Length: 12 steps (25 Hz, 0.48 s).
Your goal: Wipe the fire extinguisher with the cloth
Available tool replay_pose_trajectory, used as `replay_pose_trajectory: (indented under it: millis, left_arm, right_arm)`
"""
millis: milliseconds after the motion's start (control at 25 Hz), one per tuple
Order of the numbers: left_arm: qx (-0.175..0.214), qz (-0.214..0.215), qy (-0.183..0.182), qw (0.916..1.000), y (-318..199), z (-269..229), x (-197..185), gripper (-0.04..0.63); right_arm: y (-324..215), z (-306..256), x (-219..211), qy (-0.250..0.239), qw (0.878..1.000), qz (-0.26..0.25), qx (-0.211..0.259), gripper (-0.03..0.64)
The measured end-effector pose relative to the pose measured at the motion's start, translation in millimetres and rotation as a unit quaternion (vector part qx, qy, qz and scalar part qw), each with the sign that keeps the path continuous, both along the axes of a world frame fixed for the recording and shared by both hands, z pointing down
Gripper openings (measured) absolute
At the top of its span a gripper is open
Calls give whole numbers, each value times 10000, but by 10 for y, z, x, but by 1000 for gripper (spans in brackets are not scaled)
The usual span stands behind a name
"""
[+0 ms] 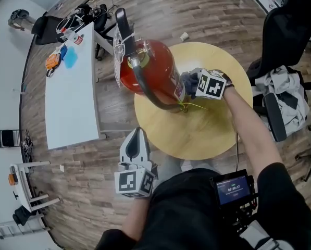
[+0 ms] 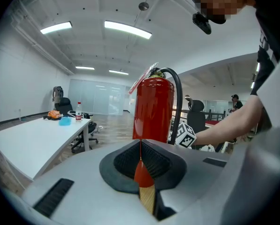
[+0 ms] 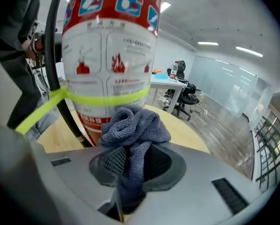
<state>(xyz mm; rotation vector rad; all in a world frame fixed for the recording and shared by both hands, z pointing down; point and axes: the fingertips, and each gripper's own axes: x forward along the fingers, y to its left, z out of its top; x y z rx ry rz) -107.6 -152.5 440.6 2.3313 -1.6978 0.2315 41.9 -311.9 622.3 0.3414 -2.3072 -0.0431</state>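
Round table (image 1: 197, 134); red fire extinguisher (image 1: 147, 69) upright; cloth (image 3: 132, 125) bunched.

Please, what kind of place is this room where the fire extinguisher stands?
Most likely an open-plan office or workroom. It has a long white rectangular desk, a black swivel office chair, and bright strip ceiling lights over a wide brown wood-plank floor.

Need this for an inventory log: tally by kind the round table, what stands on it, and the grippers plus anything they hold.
fire extinguisher: 1
cloth: 1
round table: 1
grippers: 2, the left gripper and the right gripper
Total: 5
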Motion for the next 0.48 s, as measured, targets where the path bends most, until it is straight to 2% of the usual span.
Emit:
replay_pose_trajectory:
  millis: [240, 360, 480]
  left_arm:
    - [104, 105, 20, 9999, 40, -30, 86, 23]
    - [124, 70, 41, 9999, 61, -58, 66, 23]
    - [151, 55, 53, 9999, 82, -74, 61, 23]
  right_arm:
    - [-208, -730, -94, -25, 9954, -466, 837, 94]
    - [-343, -1379, -191, -644, 9885, -461, 1288, 94]
    - [-422, -2203, -283, -1222, 9687, -563, 2085, 92]
